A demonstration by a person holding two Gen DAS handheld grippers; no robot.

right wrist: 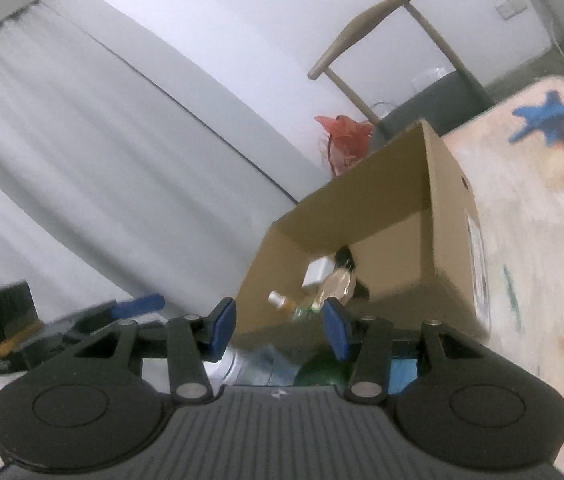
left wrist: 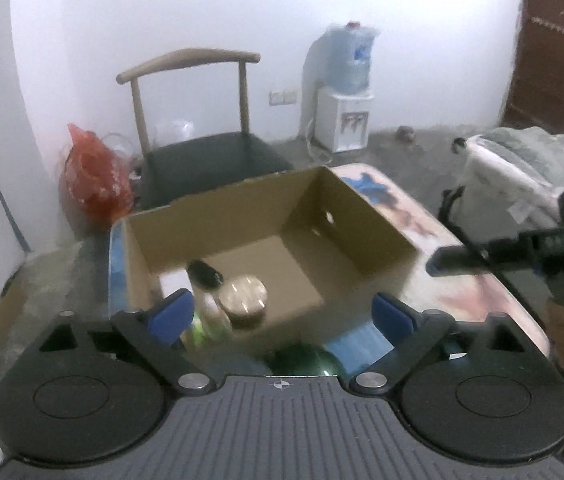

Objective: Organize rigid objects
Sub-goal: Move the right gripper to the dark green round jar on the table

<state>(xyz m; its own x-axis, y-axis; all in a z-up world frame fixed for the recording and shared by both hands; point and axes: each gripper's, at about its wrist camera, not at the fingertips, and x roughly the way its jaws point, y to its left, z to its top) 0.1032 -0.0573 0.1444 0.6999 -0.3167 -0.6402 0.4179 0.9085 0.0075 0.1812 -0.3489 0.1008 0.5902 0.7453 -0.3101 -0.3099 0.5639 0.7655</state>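
A: Cardboard box sitting open on patterned surface, near its left end. Already holding a few things in the near-left corner: round gold tin, white block, dark object, small clear bottle. Rest of box floor bare.

B: Left to do?

A: Dark green rounded item and something blue lying on surface in front of box, just under cameras. Probably next in. Progress judged partway, maybe under half; can't count what's out of view.

B: Tongs?

A: Left tongs spread wide, nothing between pads. Right tongs part open, nothing gripped; box only seen through the gap. Both short of box's near wall.

B: Readable text?

A: None. White sticker on box's outer side, too blurred to read. Water dispenser with blue-marked jug by far wall, label illegible. No brand legible anywhere.
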